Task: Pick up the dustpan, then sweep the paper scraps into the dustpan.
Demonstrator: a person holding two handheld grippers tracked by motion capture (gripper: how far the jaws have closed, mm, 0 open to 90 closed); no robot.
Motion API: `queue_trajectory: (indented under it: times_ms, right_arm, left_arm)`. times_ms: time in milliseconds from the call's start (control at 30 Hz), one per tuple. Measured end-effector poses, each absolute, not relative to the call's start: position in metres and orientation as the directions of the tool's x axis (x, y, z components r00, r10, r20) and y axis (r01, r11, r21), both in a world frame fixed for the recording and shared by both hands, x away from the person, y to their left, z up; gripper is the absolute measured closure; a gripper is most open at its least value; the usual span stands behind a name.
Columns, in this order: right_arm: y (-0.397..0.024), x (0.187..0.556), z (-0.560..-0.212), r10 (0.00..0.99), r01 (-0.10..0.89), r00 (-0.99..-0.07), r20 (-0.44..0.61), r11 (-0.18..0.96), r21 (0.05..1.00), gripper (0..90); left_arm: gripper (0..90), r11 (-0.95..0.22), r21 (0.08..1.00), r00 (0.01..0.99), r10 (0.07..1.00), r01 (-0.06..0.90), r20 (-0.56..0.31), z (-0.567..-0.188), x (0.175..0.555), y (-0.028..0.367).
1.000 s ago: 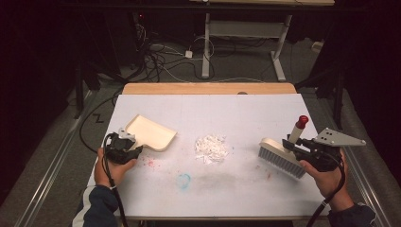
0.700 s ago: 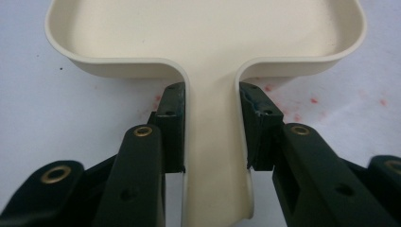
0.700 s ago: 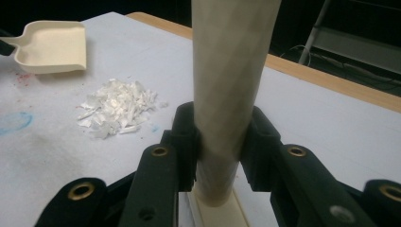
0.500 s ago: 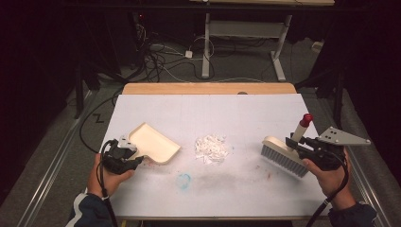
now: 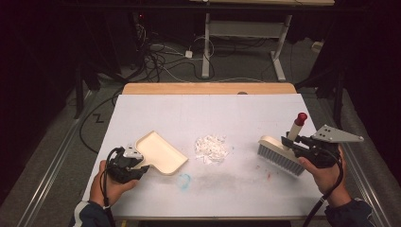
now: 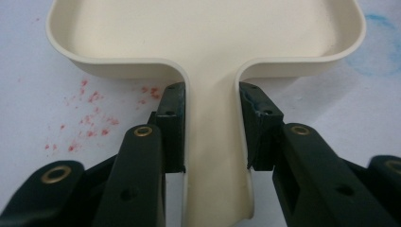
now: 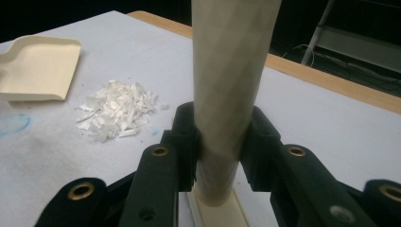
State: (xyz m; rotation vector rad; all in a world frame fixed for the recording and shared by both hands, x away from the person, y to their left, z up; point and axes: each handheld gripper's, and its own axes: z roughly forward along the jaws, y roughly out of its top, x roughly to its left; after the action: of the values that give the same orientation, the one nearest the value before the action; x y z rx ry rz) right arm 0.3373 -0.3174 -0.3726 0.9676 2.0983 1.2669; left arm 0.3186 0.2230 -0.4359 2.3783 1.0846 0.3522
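A cream dustpan (image 5: 160,152) lies on the white table (image 5: 198,113), left of centre, its open edge turned toward a small heap of white paper scraps (image 5: 212,148). My left gripper (image 5: 137,165) is shut on the dustpan's handle (image 6: 213,142), a pad pressing each side. At the right, a cream hand brush (image 5: 280,153) with pale bristles rests on the table, its red-tipped handle (image 5: 297,124) standing up. My right gripper (image 5: 286,142) is shut on that handle (image 7: 231,80). The scraps (image 7: 118,109) and dustpan (image 7: 38,68) lie beyond it.
Red specks (image 6: 90,109) and a blue smudge (image 5: 183,179) mark the table near the dustpan. A wooden strip (image 5: 208,88) edges the far side. Beyond it, cables (image 5: 161,52) and white desk legs (image 5: 279,52) stand on the dark floor.
My left hand has carried the dustpan to the right, nearer the heap of scraps. The right hand and brush have stayed put.
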Motion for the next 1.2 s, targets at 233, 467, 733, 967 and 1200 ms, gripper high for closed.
queue_trajectory:
  times_ms: [233, 467, 733, 967, 1200]
  right_arm:
    - [-0.319, 0.338, -0.373, 0.786, 0.316, -0.617, -0.052, 0.308, 0.897, 70.9]
    - [-0.318, 0.339, -0.373, 0.79, 0.319, -0.611, -0.05, 0.304, 0.898, 70.9]
    - [-0.313, 0.342, -0.372, 0.794, 0.309, -0.606, -0.049, 0.292, 0.905, 70.9]
    - [-0.306, 0.354, -0.373, 0.805, 0.304, -0.592, -0.032, 0.26, 0.917, 70.9]
    - [-0.282, 0.377, -0.373, 0.797, 0.296, -0.603, -0.043, 0.273, 0.916, 71.0]
  left_arm:
    - [63.5, -0.58, 0.53, 0.676, 0.737, 0.619, 0.017, -0.433, 0.313, 0.22]
    - [63.5, -0.601, 0.523, 0.697, 0.717, 0.604, 0.019, -0.431, 0.309, 0.216]
    - [63.5, -0.628, 0.517, 0.723, 0.691, 0.582, 0.025, -0.432, 0.303, 0.208]
    - [63.5, -0.639, 0.502, 0.734, 0.679, 0.583, 0.012, -0.435, 0.304, 0.205]
    - [63.4, -0.64, 0.494, 0.744, 0.668, 0.589, -0.021, -0.435, 0.306, 0.205]
